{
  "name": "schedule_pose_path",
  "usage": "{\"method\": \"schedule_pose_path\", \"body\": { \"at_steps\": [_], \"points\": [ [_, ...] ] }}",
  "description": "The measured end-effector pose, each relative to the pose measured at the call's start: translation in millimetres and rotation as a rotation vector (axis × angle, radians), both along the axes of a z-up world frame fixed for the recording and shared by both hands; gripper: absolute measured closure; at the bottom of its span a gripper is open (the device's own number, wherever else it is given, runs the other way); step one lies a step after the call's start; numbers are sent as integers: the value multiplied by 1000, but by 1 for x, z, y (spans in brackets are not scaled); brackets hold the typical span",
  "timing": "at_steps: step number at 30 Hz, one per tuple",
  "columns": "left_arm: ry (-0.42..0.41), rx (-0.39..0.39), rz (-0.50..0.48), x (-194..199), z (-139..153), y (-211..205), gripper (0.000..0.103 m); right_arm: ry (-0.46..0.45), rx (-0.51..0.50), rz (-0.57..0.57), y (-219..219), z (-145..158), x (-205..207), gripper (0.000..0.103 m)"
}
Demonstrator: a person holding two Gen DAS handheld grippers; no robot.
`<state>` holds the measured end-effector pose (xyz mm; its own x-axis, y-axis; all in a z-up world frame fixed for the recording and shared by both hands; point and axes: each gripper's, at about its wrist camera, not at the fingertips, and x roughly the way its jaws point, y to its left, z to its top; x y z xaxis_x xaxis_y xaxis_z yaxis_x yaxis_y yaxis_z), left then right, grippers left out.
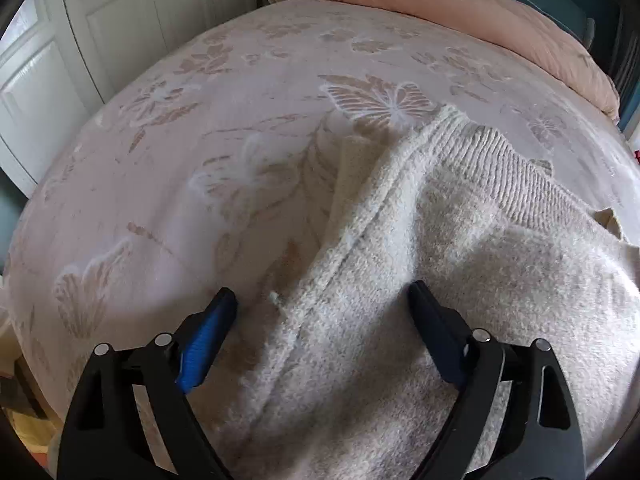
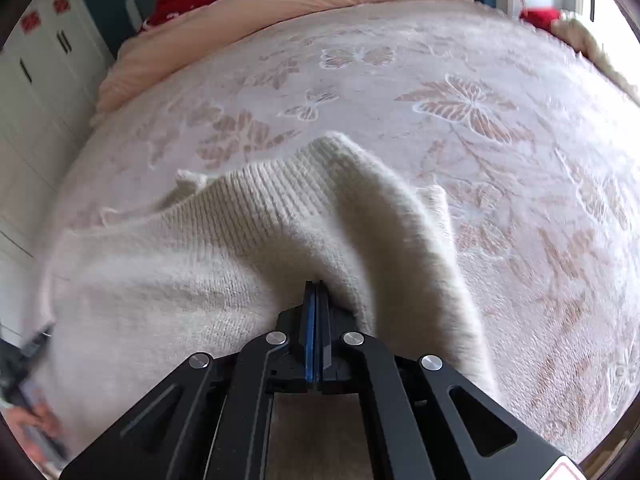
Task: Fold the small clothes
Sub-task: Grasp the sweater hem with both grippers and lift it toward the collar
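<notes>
No brand, label or legible writing shows on anything; the red patches on the white cupboard doors (image 2: pixel 44 20) are too blurred to read.

A cream knitted sweater (image 1: pixel 460 248), fuzzy with a ribbed band, lies on the bed's blanket (image 1: pixel 200 120), which is pale pink with a raised butterfly and leaf pattern. It sits toward the bed's near edge, well short of the peach pillow (image 1: pixel 480 12) at the far end.

The left wrist view shows the left gripper (image 1: pixel 320 300) with jaws wide apart, straddling a seamed fold of the sweater without pressing it; blue ribbed pads (image 1: pixel 200 352) line them. Panelled white doors (image 1: pixel 120 20) stand beyond the bed's left edge.

The right wrist view shows the right gripper (image 2: pixel 316 292) with jaws together, apparently pinching a fold of the sweater, though the fabric at the tips is hard to make out. A red item (image 2: pixel 180 4) lies by the pillow, and at the lower left is a blurred hand (image 2: pixel 36 420).
</notes>
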<state>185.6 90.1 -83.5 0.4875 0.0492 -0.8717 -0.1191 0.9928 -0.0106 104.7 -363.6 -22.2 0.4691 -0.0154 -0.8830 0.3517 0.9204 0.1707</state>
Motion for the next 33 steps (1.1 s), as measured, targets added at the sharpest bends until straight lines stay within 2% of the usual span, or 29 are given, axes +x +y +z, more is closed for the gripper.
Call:
{"method": "schedule_pose_path", "body": {
  "at_steps": [1,2,3,6,8,10,14,16,19,21,22,24,26,27,30,31,33],
  "points": [
    [5,-4,13,0,0,0,16,-6,-14,6,4,8,-1,103],
    [11,-8,19,0,1,2,16,-19,-35,14,8,16,-3,96],
    [19,-15,29,-1,4,2,16,-44,-53,19,12,26,-9,94],
    [1,-7,16,-9,23,5,18,-77,-4,-29,1,42,-44,94],
    [-10,9,-2,-20,33,5,18,-60,12,-74,-8,44,-73,94],
    [-10,5,-17,-37,38,6,18,-39,10,-95,-16,43,-98,90],
    [12,20,-39,-73,39,4,18,-4,12,-81,-14,32,-135,90],
    [22,10,-48,-83,38,2,18,17,-15,-49,-6,24,-138,90],
    [49,9,-53,-96,30,-3,18,101,-89,-17,0,-1,-128,88],
    [74,-15,-40,-101,27,2,18,88,-83,-36,1,4,-128,86],
    [76,-40,-29,-104,29,6,18,79,-66,-44,1,10,-129,83],
    [58,-136,2,-113,38,19,18,49,-11,-66,-1,20,-136,54],
    [49,-274,43,-120,40,35,14,22,45,-100,-3,26,-147,45],
    [58,-366,76,-121,38,45,12,11,120,-121,-7,24,-154,42],
    [102,-530,167,-116,24,59,11,12,342,-164,-17,5,-154,40],
    [112,-566,188,-112,18,61,11,10,394,-183,-19,-2,-151,40],
    [132,-583,224,-98,8,59,11,-9,441,-226,-27,-13,-141,39]
  ]
}}
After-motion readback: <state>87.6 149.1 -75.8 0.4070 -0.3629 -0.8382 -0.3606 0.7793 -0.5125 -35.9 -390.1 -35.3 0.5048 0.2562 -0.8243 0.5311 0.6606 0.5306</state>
